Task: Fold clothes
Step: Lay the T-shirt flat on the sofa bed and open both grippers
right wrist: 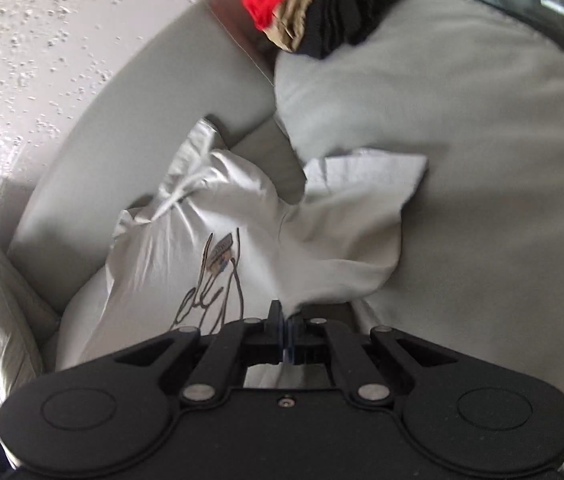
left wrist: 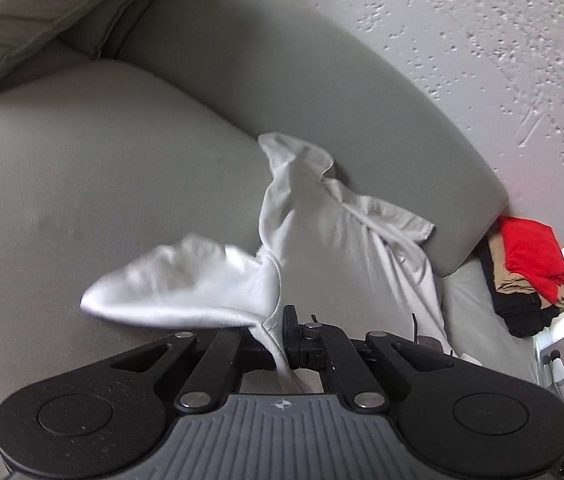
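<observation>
I am clenching my left gripper [left wrist: 284,334] on a bunched edge of the white cotton T-shirt [left wrist: 322,232]; its black jaws are pressed together with no gap, and a twisted rope of the white cloth is passing between them and trailing back toward me under the linkage. Just ahead of those jaws and to their left, one short sleeve of the shirt is sticking out sideways, blurred. Further ahead and to the right, the rest of the shirt is lying crumpled on the grey fabric sofa seat [left wrist: 102,180] and leaning against the sofa's grey backrest [left wrist: 282,68].

I am also clenching my right gripper [right wrist: 285,330] on the same white cotton T-shirt [right wrist: 210,208]; its jaws are closed tight, and the cloth is meeting them at the tips and showing again below the linkage, so I am grasping the shirt here too. Directly ahead of these jaws and to their left, the body of the shirt is spreading out in wrinkles, with a dark line-drawn print [right wrist: 218,276] facing up. Ahead and to the right, the other sleeve is lying flat on the seat cushion.

Far ahead of my right gripper, at the end of the sofa, a stack of folded clothes in red, tan and black [right wrist: 322,4] is sitting on the cushion. Far to the left of my left gripper, a pale green pillow [left wrist: 30,8] is resting against the backrest, under a textured white wall [left wrist: 482,32].
</observation>
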`<state>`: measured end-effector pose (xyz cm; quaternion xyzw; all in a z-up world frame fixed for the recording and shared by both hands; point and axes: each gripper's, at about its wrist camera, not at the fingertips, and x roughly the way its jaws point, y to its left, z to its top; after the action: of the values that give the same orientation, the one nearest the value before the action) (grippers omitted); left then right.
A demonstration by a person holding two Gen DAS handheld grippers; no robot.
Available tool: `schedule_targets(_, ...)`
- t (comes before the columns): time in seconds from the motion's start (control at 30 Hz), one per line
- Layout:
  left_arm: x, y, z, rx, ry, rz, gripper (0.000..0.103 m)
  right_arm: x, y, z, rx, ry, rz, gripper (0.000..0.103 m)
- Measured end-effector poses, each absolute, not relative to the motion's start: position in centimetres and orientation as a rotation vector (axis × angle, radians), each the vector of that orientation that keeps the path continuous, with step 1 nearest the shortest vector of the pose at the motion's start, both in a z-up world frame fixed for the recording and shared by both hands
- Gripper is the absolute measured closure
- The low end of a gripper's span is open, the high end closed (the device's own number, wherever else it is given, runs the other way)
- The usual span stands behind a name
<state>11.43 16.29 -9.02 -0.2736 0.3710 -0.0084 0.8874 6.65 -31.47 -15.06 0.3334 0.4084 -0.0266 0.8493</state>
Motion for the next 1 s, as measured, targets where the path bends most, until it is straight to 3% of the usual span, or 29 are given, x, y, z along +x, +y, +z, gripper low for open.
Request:
schedule_targets(0.17, 8.9, 16.1, -6.7, -0.521, 0.781, -0.018, 0.103, 4.4, -31.5, -12.3, 0.691, 0.857, -0.037, 0.101)
schedule_targets(0.27, 7.7, 15.3, -8.1, -0.434, 0.84, 0.019, 0.103, 3.0, -31.1, -12.8, 0.666, 0.899, -0.042, 0.101)
schedule_targets(0.33, 7.1, 14.5, -9.9, -0.341, 0.915, 0.06, 0.098, 2.3, -30.9, -13.5, 0.647, 0.937, -0.056, 0.1)
schedule_targets(0.5, 3.8, 13.9, -10.9, -0.182, 0.981, 0.11, 0.094, -0.1, -31.6, -13.3, 0.595, 0.957, -0.083, 0.092)
schedule_targets(0.63, 1.2, 13.9, -10.1, -0.135, 0.962, 0.114, 0.094, -2.2, -32.4, -12.2, 0.548, 0.928, -0.073, 0.073)
schedule_targets(0.7, 0.7, 13.4, -10.1, -0.157, 0.952, 0.075, 0.092, -2.6, -32.2, -12.6, 0.54, 0.925, -0.042, 0.072)
schedule_targets(0.77, 0.9, 12.2, -10.6, -0.178, 0.95, 0.014, 0.092, -2.1, -31.5, -13.6, 0.547, 0.944, 0.006, 0.077)
schedule_targets(0.8, 1.2, 11.2, -11.0, -0.176, 0.954, -0.014, 0.092, -1.7, -30.8, -14.2, 0.541, 0.956, 0.035, 0.084)
schedule_targets(0.83, 1.7, 10.1, -11.5, -0.162, 0.957, -0.035, 0.093, -1.1, -29.9, -14.7, 0.523, 0.965, 0.062, 0.097)
schedule_targets(1.0, 4.7, 5.8, -14.4, -0.106, 0.969, -0.076, 0.097, 2.3, -25.4, -16.7, 0.418, 0.971, 0.147, 0.097)
